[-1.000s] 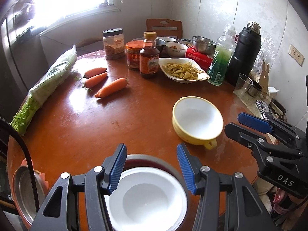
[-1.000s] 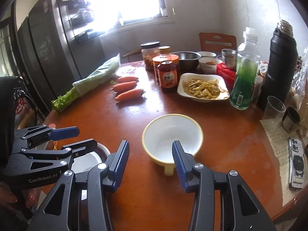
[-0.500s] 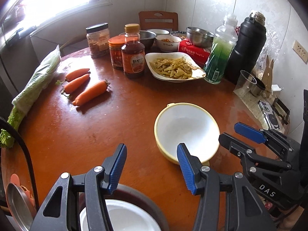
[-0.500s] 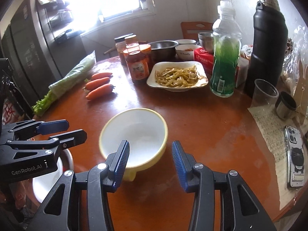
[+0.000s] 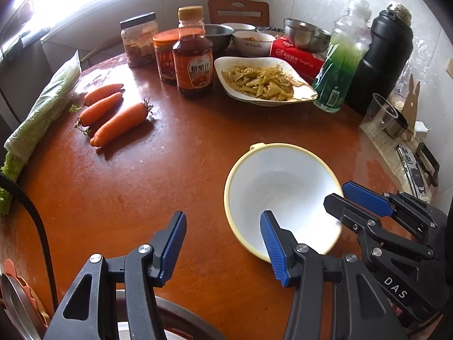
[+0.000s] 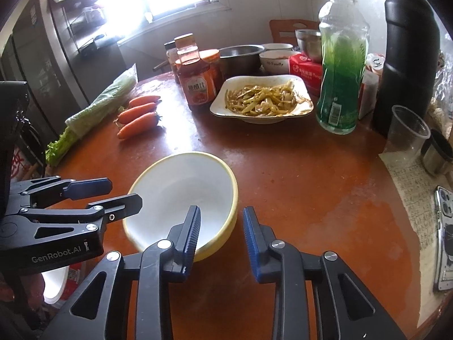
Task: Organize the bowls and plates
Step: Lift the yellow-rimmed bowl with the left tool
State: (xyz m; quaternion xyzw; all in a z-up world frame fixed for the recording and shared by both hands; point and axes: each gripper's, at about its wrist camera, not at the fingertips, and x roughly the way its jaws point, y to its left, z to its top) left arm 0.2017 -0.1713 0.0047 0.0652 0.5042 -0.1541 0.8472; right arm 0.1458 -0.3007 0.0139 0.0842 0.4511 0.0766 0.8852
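Bowl (image 5: 280,195): round and deep, white inside, pale yellow outside and along the rim, empty, with a small tab on the rim's far side. Resting on the glossy red-brown table (image 5: 141,184), directly ahead of both grippers and between them. Near edge slightly blurred in the left wrist view.

Right gripper (image 6: 220,211): black frame, blue ribbed pads, pointing steeply down. Jaws just closed further, now narrow but not clenched. Straddling the near right part of the bowl (image 6: 181,192): left finger (image 6: 192,226) down inside the white hollow, right finger (image 6: 250,226) outside the yellow wall. Thin strip of table visible between the outer pad and the rim, so no firm pinch on show. Cannot tell whether the inner pad touches the wall. Same gripper (image 5: 337,194) seen from the left wrist view, entering over the bowl's right rim.

Left gripper (image 5: 222,216): same build, jaws about half apart, released, holding nothing. Only bare table between its pads. Bowl just ahead and to its right, with the right fingertip overlapping the near rim in view; contact impossible to judge. Seen from the right wrist view (image 6: 124,191), just beside the bowl's left edge.
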